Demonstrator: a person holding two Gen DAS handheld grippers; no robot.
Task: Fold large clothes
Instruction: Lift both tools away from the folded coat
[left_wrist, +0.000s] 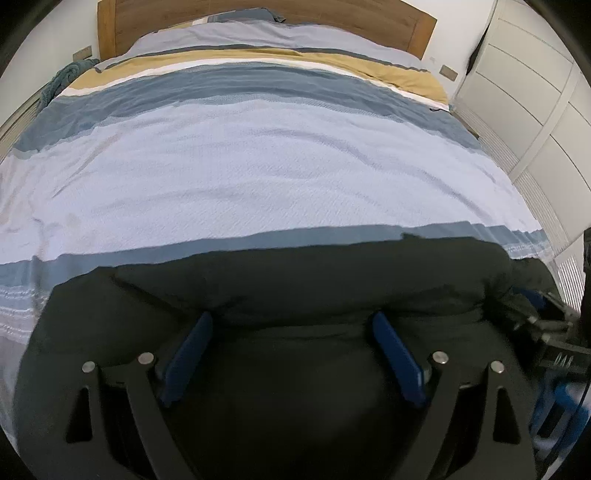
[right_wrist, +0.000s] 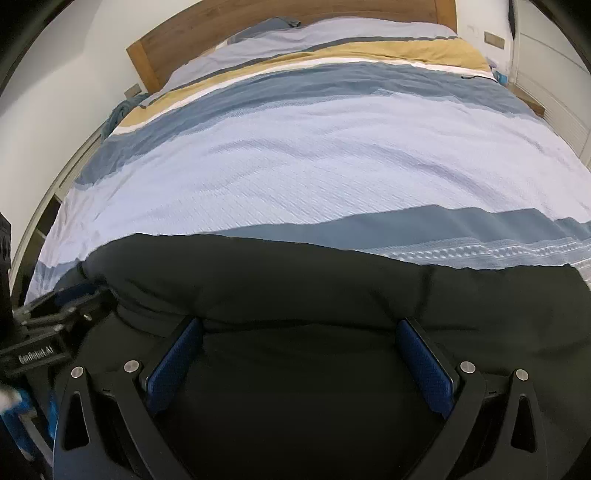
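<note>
Lowest in both frames, a bulky black padded garment (left_wrist: 295, 288) (right_wrist: 317, 288) fills the bottom, its lower part cut off and its shape hard to read. The left gripper (left_wrist: 291, 321) and right gripper (right_wrist: 301, 326) are spread wide, blue pads (left_wrist: 188, 358) (right_wrist: 173, 369) resting on it, gripping nothing. Beyond stretches a striped blue, white and mustard bedspread (left_wrist: 258, 158) (right_wrist: 314, 155), then a wooden headboard (left_wrist: 110, 26) (right_wrist: 177, 48) at the top.

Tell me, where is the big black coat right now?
The black coat lies at the foot end of the striped bed cover, under both open grippers: the left gripper and the right gripper.
</note>
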